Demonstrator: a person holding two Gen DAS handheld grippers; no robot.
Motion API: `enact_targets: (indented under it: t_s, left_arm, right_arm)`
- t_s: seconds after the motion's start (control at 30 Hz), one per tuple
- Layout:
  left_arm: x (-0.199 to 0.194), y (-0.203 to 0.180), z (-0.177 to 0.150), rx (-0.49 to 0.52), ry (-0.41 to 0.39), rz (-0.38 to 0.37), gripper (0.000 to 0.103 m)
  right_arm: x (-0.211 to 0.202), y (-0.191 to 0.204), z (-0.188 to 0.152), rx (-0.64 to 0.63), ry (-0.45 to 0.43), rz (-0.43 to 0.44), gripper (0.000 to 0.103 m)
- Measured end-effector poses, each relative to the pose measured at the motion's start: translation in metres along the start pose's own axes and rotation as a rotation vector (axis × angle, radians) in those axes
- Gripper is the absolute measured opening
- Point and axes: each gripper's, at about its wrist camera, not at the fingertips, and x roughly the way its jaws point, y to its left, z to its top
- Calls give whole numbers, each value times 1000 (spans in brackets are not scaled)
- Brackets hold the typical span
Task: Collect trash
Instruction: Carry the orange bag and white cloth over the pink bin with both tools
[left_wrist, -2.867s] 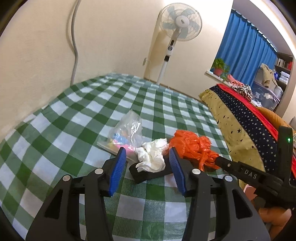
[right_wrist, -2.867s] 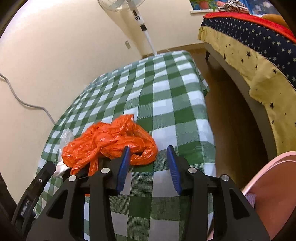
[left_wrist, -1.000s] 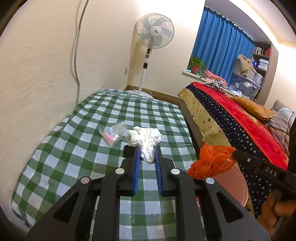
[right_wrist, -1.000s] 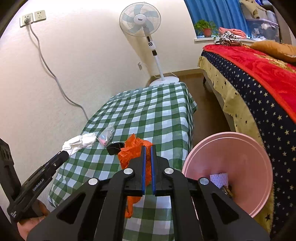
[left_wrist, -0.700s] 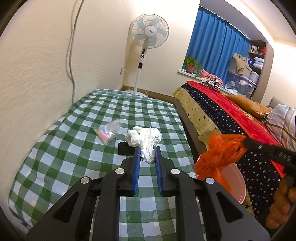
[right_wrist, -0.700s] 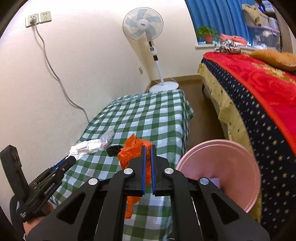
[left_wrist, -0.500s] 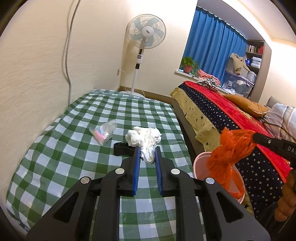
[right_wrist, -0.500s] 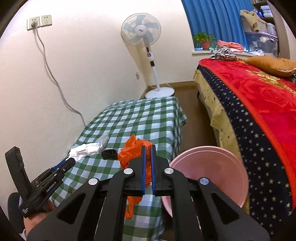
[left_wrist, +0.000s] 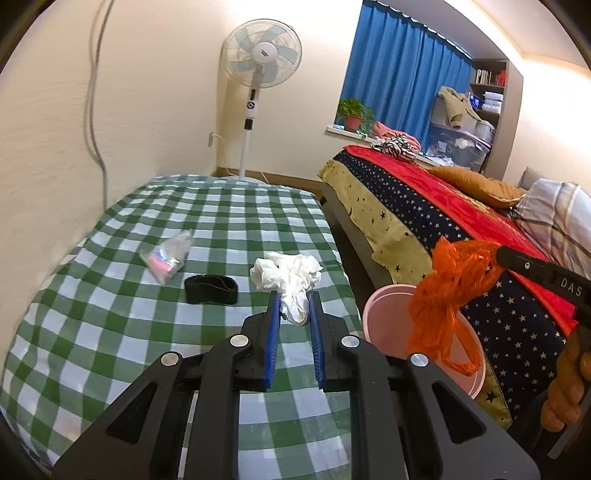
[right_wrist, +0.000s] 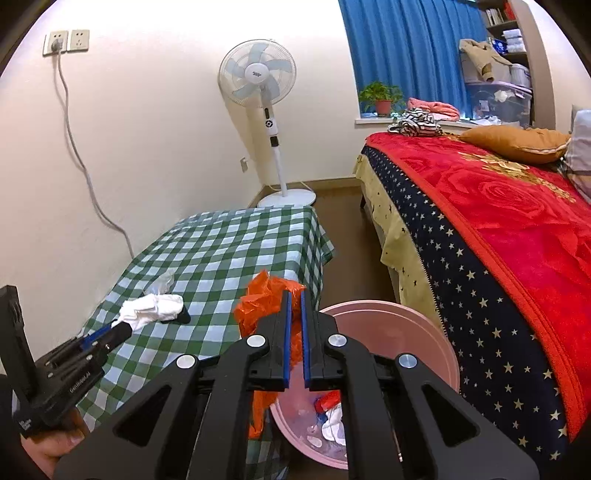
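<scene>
The surface (left_wrist: 110, 332) wears a green-and-white checked cloth and stands along a cream wall. Behind its far end a white pedestal fan (left_wrist: 260, 61) stands on the floor, and a grey cable (right_wrist: 79, 155) runs down the wall from a socket. To the right, across a narrow strip of floor, is a bed (right_wrist: 517, 240) with a red and star-patterned blanket and an orange pillow (right_wrist: 513, 142); blue curtains (left_wrist: 399, 85) and a potted plant (left_wrist: 354, 114) lie beyond it. On the cloth rest a small clear plastic bag (left_wrist: 166, 254) with pink contents and, just right of it, a flat black band (left_wrist: 210, 290).

A pink bin (right_wrist: 388, 332) stands on the floor between the surface and the bed, with scraps already inside it.

The left hand-held gripper (left_wrist: 293, 306) pinches a crumpled white tissue (left_wrist: 284, 275), which bulges out past its blue pads above the near right part of the cloth, close to the black band. The right hand-held gripper (right_wrist: 294, 301) is pressed nearly together on a crumpled orange plastic bag (right_wrist: 266, 295); the bag hangs from its tips over the near left rim of the bin, its tail trailing down at the bin's edge. The surface's corner sits just left of the bag.
</scene>
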Motion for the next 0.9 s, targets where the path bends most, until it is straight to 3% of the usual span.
enact_targets:
  t_s: [0.9]
  left_arm:
    - [47,-36,-10,46,47,-74,16]
  right_arm:
    - [16,-46,4,103,-9,-129,5]
